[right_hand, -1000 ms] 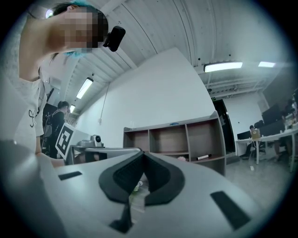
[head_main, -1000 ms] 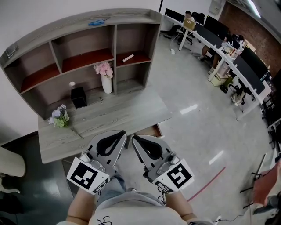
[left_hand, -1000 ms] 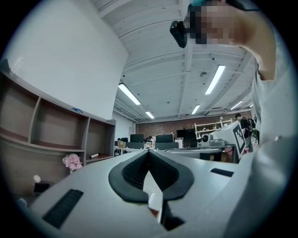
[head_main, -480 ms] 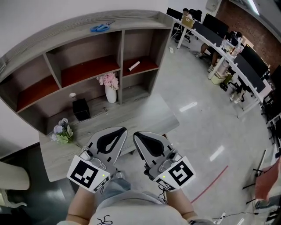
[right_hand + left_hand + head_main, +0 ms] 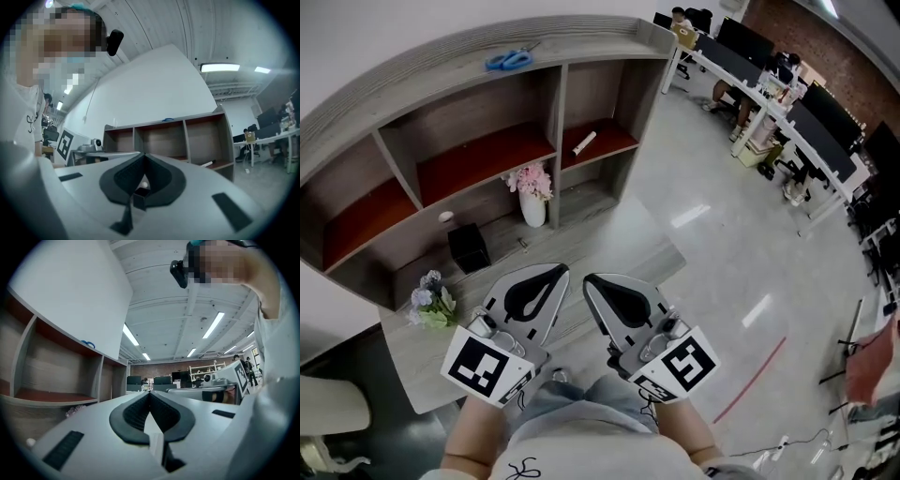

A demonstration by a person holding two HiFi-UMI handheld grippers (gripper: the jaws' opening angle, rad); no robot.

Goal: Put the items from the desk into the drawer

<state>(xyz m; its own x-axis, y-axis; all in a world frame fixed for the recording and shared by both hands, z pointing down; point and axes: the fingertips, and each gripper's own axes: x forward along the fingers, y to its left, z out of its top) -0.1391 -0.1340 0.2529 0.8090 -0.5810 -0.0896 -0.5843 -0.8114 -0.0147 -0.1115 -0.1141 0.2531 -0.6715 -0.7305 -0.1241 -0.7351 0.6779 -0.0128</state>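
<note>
**Both grippers closed and empty at the desk's front edge**

Nearest me, my left gripper (image 5: 561, 272) and right gripper (image 5: 589, 279) are side by side. Each has its jaws pressed together with nothing between them, tips over the front edge of the desk (image 5: 614, 246).

Over the last second my view has swung in over the desk. The sliver of drawer that showed below the front edge is now hidden behind my grippers. Nothing has been picked up, so I judge the task not yet started.

I place everything from the vase of pink flowers (image 5: 532, 202):
- A loose flower bunch (image 5: 431, 300) lies nearer me and well to its left.
- A black box (image 5: 469, 247) stands to its left.
- A white marker (image 5: 584, 142) lies in a shelf compartment behind it, to the right.
- Blue scissors (image 5: 508, 62) lie on the shelf top beyond it.

Right of the vase the desktop runs bare to its edge, with open floor past that.
</note>
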